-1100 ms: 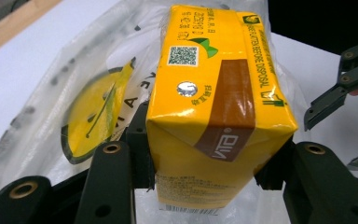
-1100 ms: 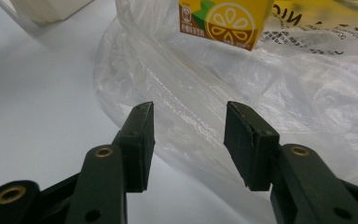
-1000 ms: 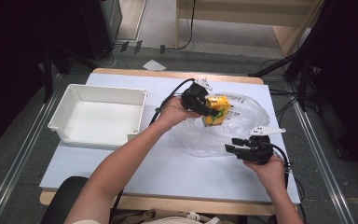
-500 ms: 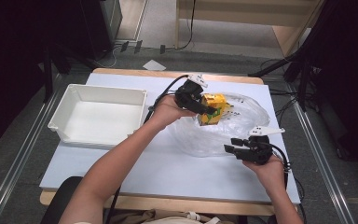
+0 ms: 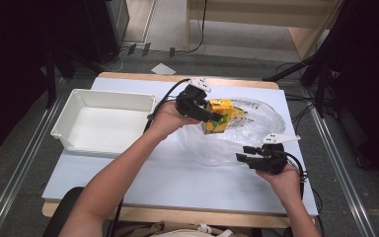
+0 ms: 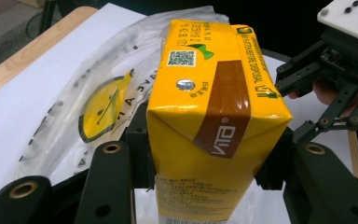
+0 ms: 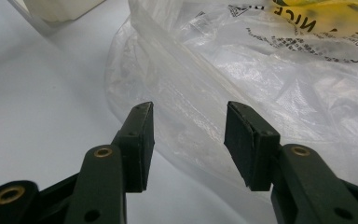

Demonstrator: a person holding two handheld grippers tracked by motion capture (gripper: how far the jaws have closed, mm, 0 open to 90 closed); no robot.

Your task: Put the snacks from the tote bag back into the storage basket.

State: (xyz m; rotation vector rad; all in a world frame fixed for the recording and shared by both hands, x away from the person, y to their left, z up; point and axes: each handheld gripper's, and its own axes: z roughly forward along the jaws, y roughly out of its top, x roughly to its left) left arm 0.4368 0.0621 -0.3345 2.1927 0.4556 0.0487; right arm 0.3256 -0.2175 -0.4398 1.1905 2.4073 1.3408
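A yellow drink carton point(image 5: 219, 115) with a brown stripe hangs above a clear plastic bag point(image 5: 237, 138), and my left gripper point(image 5: 212, 116) is shut on it. In the left gripper view the carton point(image 6: 212, 126) sits squeezed between both pads, its top facing the camera. The bag point(image 7: 270, 74) lies crumpled on the white table with yellow print on it. My right gripper point(image 5: 244, 153) stands open at the bag's near edge; in the right gripper view its gripper point(image 7: 189, 140) has nothing between the pads, with bag film just beyond them.
An empty white bin point(image 5: 101, 121) stands at the left of the white tabletop point(image 5: 177, 173). The right gripper point(image 6: 340, 60) also appears at the upper right of the left gripper view. Metal rails and cables run along the floor at both sides.
My left gripper has lifted the carton and carried it slightly left and away from me, above the bag. The right gripper has stayed where it was.
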